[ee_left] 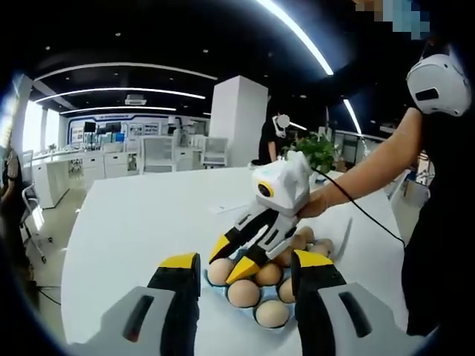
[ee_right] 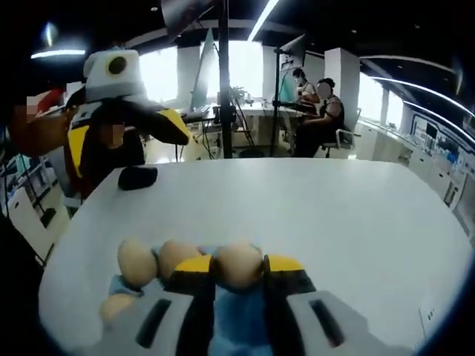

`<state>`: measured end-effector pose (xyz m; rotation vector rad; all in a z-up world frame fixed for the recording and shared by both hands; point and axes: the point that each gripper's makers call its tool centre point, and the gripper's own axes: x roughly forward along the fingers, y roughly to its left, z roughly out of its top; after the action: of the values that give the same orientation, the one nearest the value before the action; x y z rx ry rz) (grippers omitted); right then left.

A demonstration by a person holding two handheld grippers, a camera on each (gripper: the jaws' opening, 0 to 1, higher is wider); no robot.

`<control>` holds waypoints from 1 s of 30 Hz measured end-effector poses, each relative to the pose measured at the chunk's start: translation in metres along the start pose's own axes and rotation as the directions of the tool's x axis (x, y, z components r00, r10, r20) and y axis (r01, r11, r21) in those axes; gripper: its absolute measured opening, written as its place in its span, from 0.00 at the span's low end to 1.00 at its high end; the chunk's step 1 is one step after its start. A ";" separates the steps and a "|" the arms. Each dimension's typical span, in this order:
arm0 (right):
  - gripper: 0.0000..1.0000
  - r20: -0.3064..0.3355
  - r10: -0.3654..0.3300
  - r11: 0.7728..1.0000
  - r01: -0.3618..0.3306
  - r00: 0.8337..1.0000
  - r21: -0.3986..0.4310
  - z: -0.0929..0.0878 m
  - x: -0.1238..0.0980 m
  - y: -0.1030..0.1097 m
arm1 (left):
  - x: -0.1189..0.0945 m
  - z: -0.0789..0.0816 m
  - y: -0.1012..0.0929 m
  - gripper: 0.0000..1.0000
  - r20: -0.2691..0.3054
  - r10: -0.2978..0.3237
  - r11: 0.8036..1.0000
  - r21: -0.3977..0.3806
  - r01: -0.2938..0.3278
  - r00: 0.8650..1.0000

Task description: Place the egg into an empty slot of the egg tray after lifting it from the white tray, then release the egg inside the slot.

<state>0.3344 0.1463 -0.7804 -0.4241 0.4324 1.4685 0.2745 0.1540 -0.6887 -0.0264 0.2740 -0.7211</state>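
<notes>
No words, labels, brand names or numbers can be read in either view. Panels on the far office wall [ee_left: 111, 132] in the left gripper view are too small and blurred for any lettering to be made out.

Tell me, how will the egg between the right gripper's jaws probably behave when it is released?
The egg looks round and smooth, so it may roll unless it sits in a slot of the blue tray. Its shell is probably fragile, so the right gripper should open gently.
</notes>
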 end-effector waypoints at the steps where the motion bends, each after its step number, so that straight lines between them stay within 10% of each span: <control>1: 0.24 0.000 0.003 1.000 -0.003 1.000 0.002 0.000 0.000 0.000 | 0.000 0.000 0.000 0.50 -0.001 0.000 1.000 0.000 0.000 1.000; 30: 0.25 0.053 -0.025 0.995 0.020 0.998 0.094 -0.013 -0.049 -0.011 | 0.004 0.011 -0.003 0.49 0.015 -0.006 1.000 0.025 0.006 1.000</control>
<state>0.3422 0.0967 -0.7658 -0.3130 0.4499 1.4287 0.2782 0.1481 -0.6790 -0.0093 0.2509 -0.7297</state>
